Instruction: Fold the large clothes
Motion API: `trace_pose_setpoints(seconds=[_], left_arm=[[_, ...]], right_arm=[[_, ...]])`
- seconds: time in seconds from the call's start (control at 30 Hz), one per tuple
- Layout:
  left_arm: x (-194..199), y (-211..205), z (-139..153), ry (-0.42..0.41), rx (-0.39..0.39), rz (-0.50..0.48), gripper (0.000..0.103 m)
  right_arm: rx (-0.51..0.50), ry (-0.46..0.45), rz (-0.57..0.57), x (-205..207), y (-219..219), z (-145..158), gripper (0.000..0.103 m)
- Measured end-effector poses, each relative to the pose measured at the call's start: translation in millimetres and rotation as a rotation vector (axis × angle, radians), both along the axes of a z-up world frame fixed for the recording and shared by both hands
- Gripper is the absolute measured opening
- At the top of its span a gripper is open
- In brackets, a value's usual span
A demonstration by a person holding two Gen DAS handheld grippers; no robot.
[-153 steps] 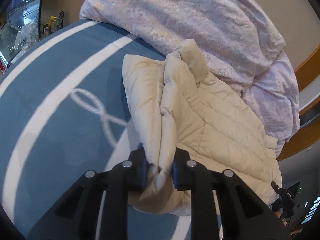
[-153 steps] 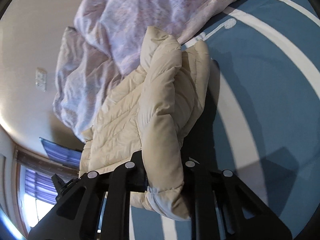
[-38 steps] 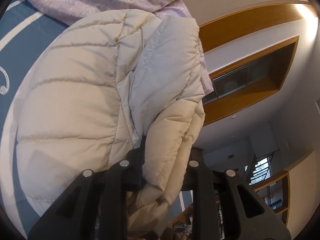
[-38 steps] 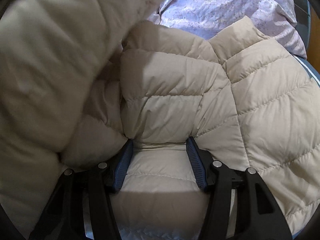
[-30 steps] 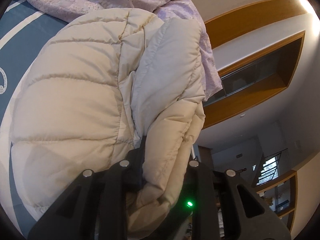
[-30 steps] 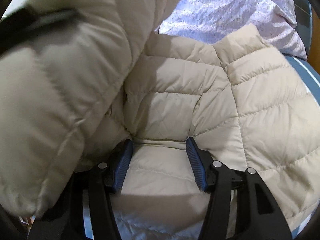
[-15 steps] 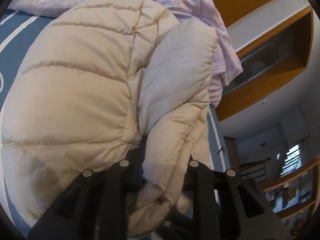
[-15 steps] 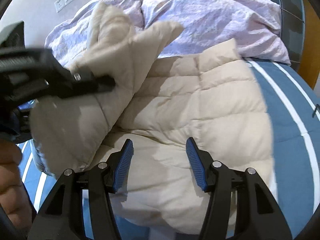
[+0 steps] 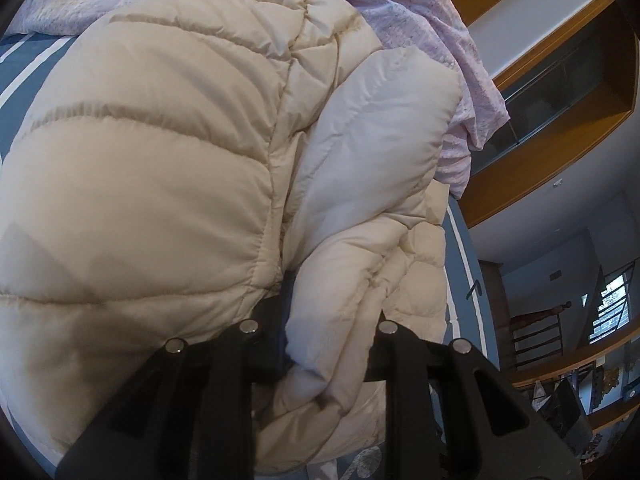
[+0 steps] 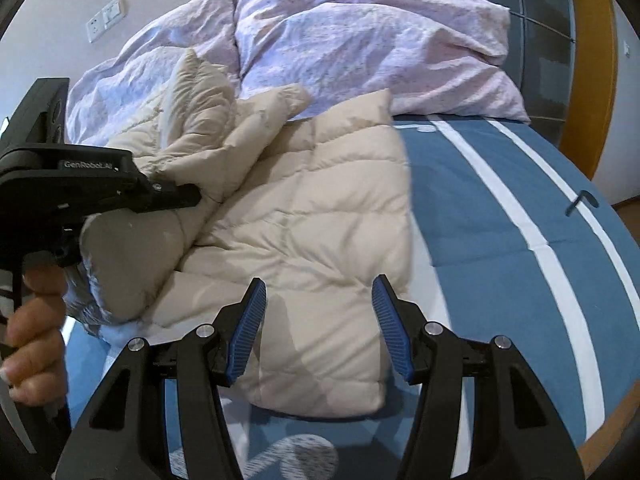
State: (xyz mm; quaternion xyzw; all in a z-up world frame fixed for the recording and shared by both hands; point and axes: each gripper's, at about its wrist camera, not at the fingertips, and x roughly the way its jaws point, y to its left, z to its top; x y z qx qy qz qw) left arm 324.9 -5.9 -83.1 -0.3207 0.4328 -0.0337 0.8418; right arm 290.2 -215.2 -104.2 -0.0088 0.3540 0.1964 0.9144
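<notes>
Blue bedspread (image 10: 500, 248) with white stripes covers the bed. Lilac duvet (image 10: 360, 44) is bunched along the bed's far edge. Cream puffer jacket (image 10: 320, 216) lies mid-bed, just in front of the duvet and touching it, one side lifted and folded over. Left gripper (image 10: 188, 196) is clamped on that raised jacket fold; a hand (image 10: 36, 324) grips its handle. Right gripper (image 10: 318, 328) hovers above the jacket's near hem, blue pads (image 10: 390, 328) apart, nothing between them.

left claw (image 9: 330, 320) pads buried in jacket (image 9: 160, 160) folds, hand (image 10: 34, 320) cut off
</notes>
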Motion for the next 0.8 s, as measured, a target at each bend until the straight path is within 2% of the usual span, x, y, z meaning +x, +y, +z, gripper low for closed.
trace_pose_setpoints(seconds=[0.1, 0.2, 0.63, 0.8], left_arm=[[2, -2, -1, 0.002, 0.005, 0.003, 0.023], [4, -8, 2, 0.003, 0.009, -0.001, 0.023], [4, -63, 22, -0.05, 0.071, -0.126, 0.023], [11, -78, 17, -0.024, 0.108, -0.18, 0.025]], right_arm=[[-0.017, 0.05, -0.019, 9, -2, -15, 0.058], [0.021, 0.12, -0.021, 21, -3, -30, 0.058], [0.0, 0.102, -0.026, 20, 0, -30, 0.058], [0.002, 0.102, -0.028, 19, 0, -30, 0.058]])
